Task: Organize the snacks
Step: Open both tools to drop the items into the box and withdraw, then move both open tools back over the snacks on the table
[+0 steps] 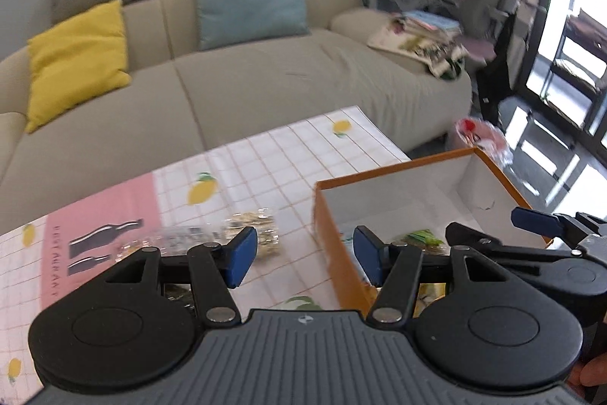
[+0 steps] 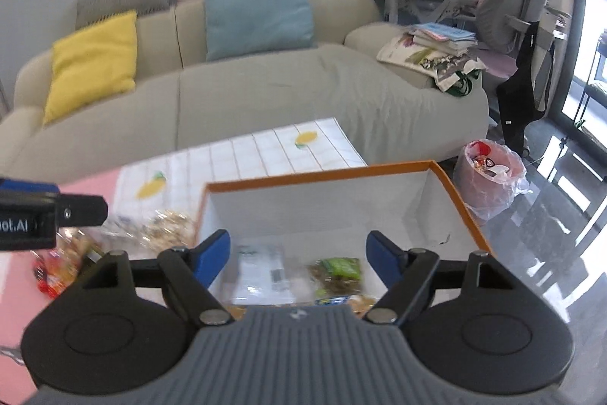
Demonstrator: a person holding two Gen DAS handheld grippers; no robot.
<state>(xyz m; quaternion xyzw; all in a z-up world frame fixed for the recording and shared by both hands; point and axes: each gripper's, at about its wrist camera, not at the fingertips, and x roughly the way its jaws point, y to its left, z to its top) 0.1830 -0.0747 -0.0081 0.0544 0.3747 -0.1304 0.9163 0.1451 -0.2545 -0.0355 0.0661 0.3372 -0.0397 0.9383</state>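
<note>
An orange-rimmed cardboard box (image 2: 326, 179) with white inner walls stands on the table's right side. Inside lie a white packet (image 2: 261, 272), a green snack bag (image 2: 339, 272) and more packets near the front. My right gripper (image 2: 297, 259) hovers over the box, open, nothing between its blue pads. My left gripper (image 1: 305, 255) is open and empty above the box's left wall (image 1: 334, 245). Clear-wrapped snacks (image 1: 250, 234) lie on the table left of the box. A red packet (image 2: 49, 281) lies further left in the right wrist view. The right gripper (image 1: 546, 234) shows in the left wrist view.
The table wears a lemon-print cloth (image 1: 258, 158) with a pink panel. Behind it stands a beige sofa (image 2: 265, 90) with yellow and teal cushions. A pink bin with a plastic liner (image 2: 489, 173) sits on the floor to the right, beside a grey chair (image 2: 512, 10) and a cluttered desk.
</note>
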